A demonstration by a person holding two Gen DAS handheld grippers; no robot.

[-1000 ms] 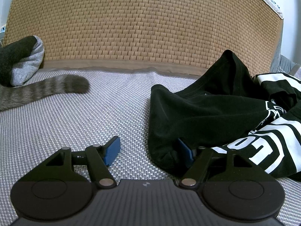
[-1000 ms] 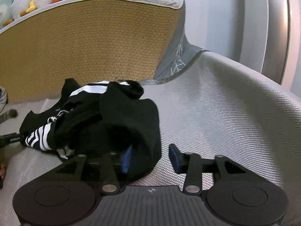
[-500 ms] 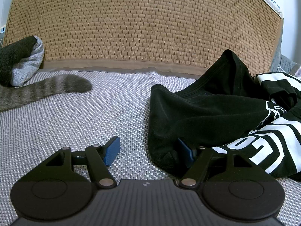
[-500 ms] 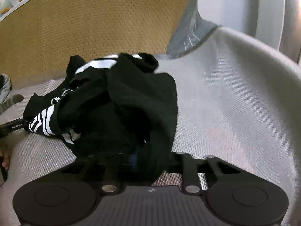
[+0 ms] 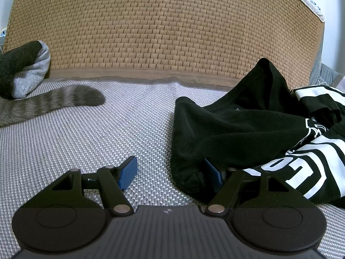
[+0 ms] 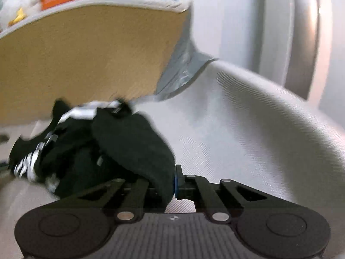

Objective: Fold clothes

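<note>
A crumpled black shirt with white stripes and lettering point(image 5: 248, 129) lies on the grey woven bed surface point(image 5: 86, 142). My left gripper point(image 5: 170, 171) rests low on that surface and is open. Its left pad point(image 5: 129, 170) is bare, and its right pad point(image 5: 212, 172) is tucked against the shirt's near corner, which lies between the fingers. In the blurred right wrist view the same shirt point(image 6: 97, 146) trails off to the left. My right gripper point(image 6: 172, 183) is shut on a black fold of it, and the cloth hides the left finger.
A tall tan woven panel point(image 5: 163, 32) stands upright behind the bed. A striped grey cat tail point(image 5: 54, 101) and a dark-and-grey sock point(image 5: 23, 71) lie at the far left. Bare bed surface point(image 6: 248, 140) stretches right of the shirt, towards a white wall point(image 6: 237, 17).
My right gripper has closed on the shirt's black edge and moved with it, blurring its view. The left gripper has stayed put. The cat tail tip shifted slightly right.
</note>
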